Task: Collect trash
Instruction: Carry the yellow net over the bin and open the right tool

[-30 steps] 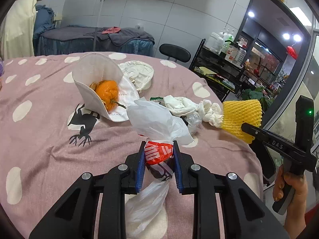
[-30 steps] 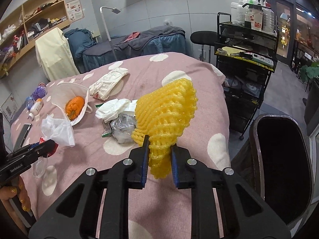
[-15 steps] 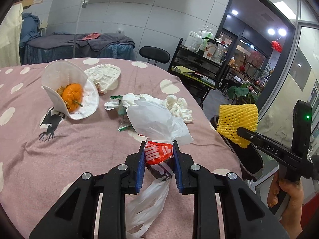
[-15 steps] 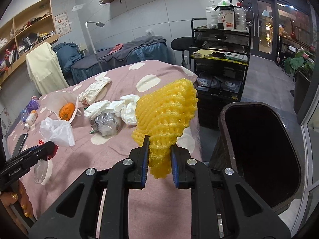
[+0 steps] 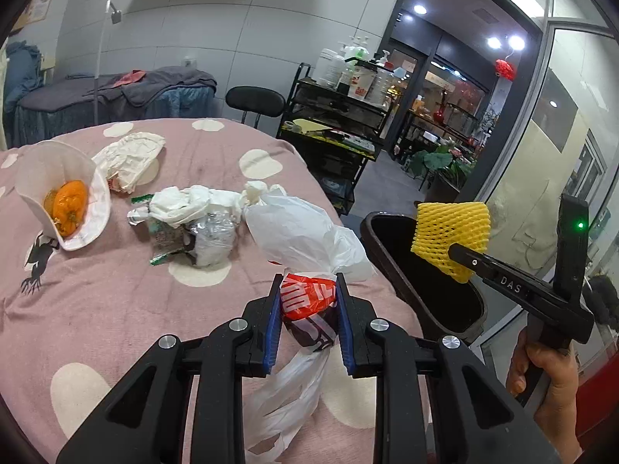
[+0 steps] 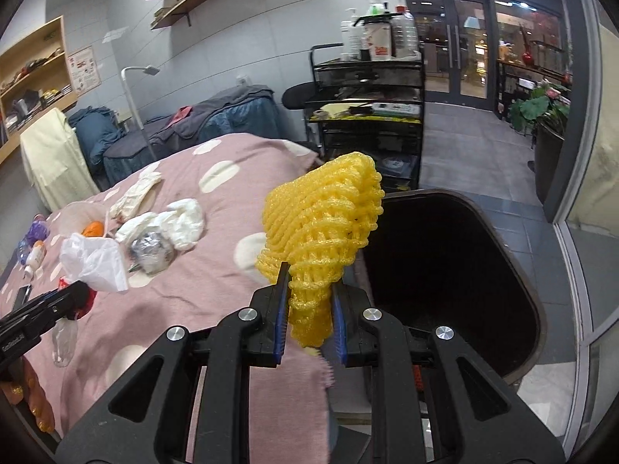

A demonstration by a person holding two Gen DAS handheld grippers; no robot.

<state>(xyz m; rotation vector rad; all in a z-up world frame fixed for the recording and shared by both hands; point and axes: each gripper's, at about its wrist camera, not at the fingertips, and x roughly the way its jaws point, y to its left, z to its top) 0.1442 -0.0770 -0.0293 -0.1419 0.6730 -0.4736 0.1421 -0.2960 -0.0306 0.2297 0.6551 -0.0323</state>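
Note:
My left gripper (image 5: 308, 301) is shut on a white plastic bag (image 5: 305, 236) with a red printed part, held above the pink spotted tablecloth (image 5: 116, 301) near its right edge. My right gripper (image 6: 309, 301) is shut on a yellow foam fruit net (image 6: 323, 224), which hangs over the rim of the dark trash bin (image 6: 445, 270) beside the table. In the left wrist view the yellow net (image 5: 450, 232) sits above the bin (image 5: 421, 270), with a hand (image 5: 545, 379) on the right gripper's handle. The left gripper (image 6: 73, 301) also shows at the left of the right wrist view.
On the tablecloth lie crumpled white tissues (image 5: 185, 203), a foil wrapper lump (image 5: 212, 237), a white paper bag (image 5: 129, 156) and a white mask holding orange peel (image 5: 69, 203). A black cart (image 6: 363, 116) with bottles and a stool (image 5: 253, 102) stand behind the table.
Both grippers have swung right with their loads. The trash bin has come into view and the yellow net now hangs over its opening. The trash pile has shifted left in both views.

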